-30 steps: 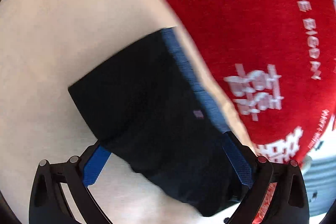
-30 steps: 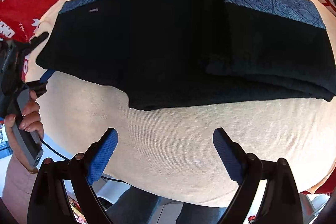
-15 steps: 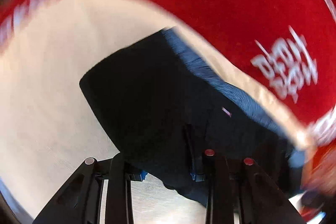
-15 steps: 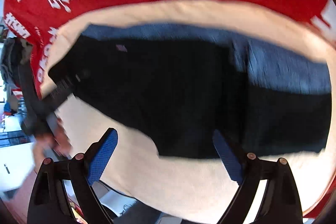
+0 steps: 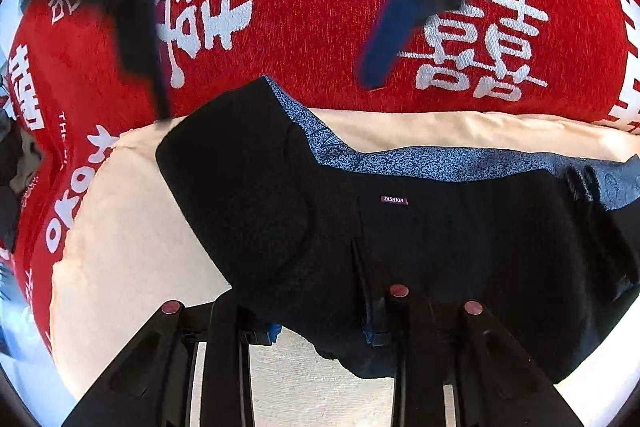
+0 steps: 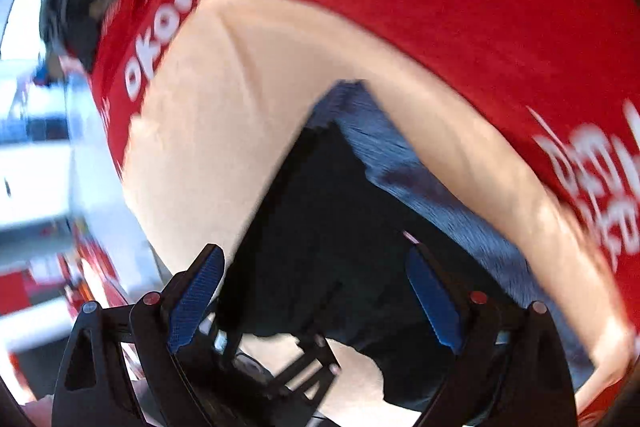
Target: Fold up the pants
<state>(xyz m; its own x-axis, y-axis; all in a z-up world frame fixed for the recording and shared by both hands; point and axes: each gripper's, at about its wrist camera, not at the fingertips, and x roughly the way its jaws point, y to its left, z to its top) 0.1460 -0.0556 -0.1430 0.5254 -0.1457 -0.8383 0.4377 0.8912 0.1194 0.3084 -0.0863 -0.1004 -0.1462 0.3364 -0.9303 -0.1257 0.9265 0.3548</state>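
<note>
While the left gripper [image 5: 320,331] has its fingers drawn narrow and clamped on the near hem of the black knit pants with a blue patterned waistband [image 5: 420,239], the job in hand is to carry that pinched edge over without letting the layers slide apart. The pants lie on the cream padded cloth [image 5: 132,267] spread over the red cloth with white characters [image 5: 312,19], their waistband running along the far edge of the cream cloth and a small purple label [image 5: 394,200] facing up. The right gripper [image 6: 316,303] has its fingers wide and grips nothing, though dark fabric lies between them in its blurred view; from the left camera it shows as a smeared shape over the red cloth. To do this well, I would judge the right fingers should take the same near hem well apart from the left hold, so both corners rise level. Lifted together, the fabric ought to fold onto itself toward the waistband. The soft knit is likely to sag between two holds, so keep it lightly taut and lay it down flat.
</note>
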